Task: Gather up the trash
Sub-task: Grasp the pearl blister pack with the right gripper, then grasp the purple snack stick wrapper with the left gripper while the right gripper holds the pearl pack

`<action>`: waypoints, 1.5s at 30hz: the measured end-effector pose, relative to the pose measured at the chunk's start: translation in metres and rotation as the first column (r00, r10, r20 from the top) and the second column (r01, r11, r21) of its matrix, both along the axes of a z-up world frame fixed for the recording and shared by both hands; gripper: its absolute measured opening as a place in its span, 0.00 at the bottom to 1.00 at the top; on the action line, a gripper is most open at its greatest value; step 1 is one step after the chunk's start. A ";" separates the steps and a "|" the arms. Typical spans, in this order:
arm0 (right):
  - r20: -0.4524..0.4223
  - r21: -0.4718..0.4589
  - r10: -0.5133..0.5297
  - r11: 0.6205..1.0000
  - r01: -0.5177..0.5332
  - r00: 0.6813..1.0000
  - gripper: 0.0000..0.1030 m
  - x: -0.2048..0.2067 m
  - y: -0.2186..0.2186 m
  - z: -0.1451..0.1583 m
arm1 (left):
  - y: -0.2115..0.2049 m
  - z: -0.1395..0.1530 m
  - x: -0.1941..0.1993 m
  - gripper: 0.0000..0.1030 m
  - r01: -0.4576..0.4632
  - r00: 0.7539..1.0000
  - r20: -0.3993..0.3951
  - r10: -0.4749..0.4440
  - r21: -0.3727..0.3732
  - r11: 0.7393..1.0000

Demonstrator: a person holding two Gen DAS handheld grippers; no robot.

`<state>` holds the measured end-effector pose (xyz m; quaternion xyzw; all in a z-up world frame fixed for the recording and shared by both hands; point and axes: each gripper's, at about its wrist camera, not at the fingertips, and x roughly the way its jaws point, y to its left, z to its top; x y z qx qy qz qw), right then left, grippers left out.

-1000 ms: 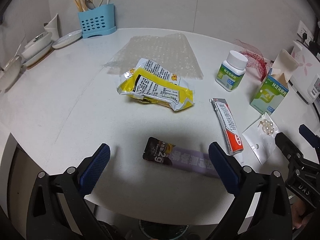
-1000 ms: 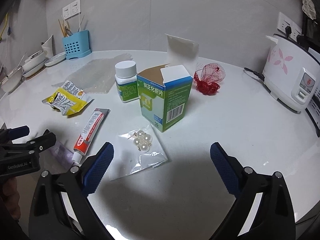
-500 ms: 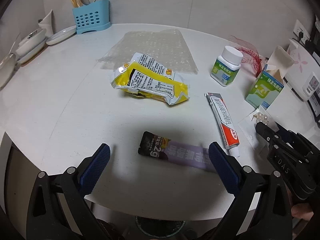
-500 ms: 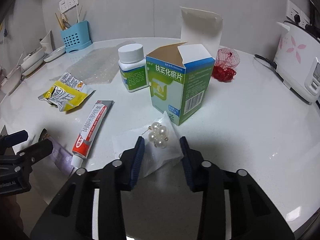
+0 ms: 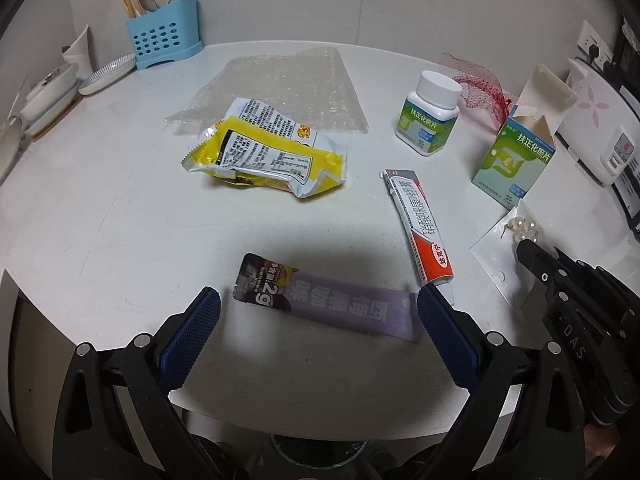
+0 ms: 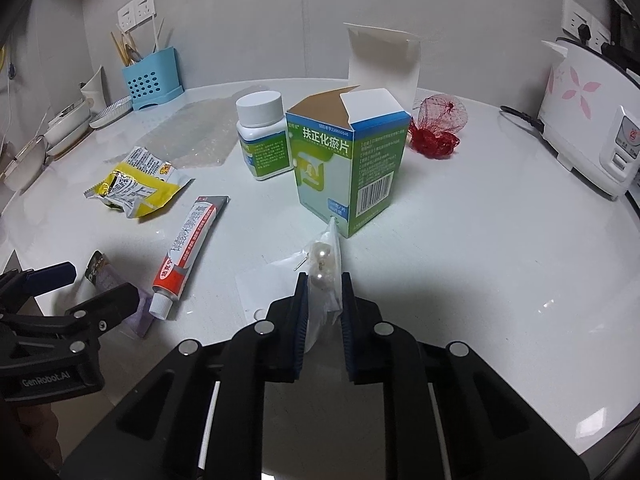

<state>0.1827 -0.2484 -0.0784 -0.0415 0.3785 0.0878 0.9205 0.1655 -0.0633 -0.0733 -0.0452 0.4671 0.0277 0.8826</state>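
The step in hand is judged to be the pick-up of the clear pearl-earring bag. It is pinched between the narrowed fingers of the right gripper, its upper end pulled up off the white table, at 6 o'clock from the open green medicine box. Whether it belongs with the trash cannot be told.

The left gripper is held with its fingers wide and nothing between them, just above the purple snack wrapper, which lies flat near the table's front edge. The ointment tube is seen at 1 o'clock from that wrapper, the crumpled yellow wrapper at 11 o'clock.

For the next move, a clean lift of the bag is called for, and a bin, which is not shown. The purple snack wrapper would call for a low, flat closure.
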 end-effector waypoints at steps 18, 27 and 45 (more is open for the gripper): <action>0.007 0.003 0.002 1.000 -0.002 1.000 0.14 -0.004 -0.005 -0.001 | -0.003 0.000 -0.006 0.37 -0.038 0.999 0.028 0.036 0.052 0.998; 0.007 0.007 0.002 1.000 -0.002 1.000 0.14 -0.006 -0.006 -0.001 | 0.016 0.005 -0.004 0.39 -0.070 0.997 0.017 0.071 -0.007 0.997; 0.020 0.004 0.011 1.000 -0.011 1.000 0.13 -0.009 -0.007 0.000 | 0.014 0.000 0.029 0.34 -0.236 0.972 0.027 0.235 0.055 0.970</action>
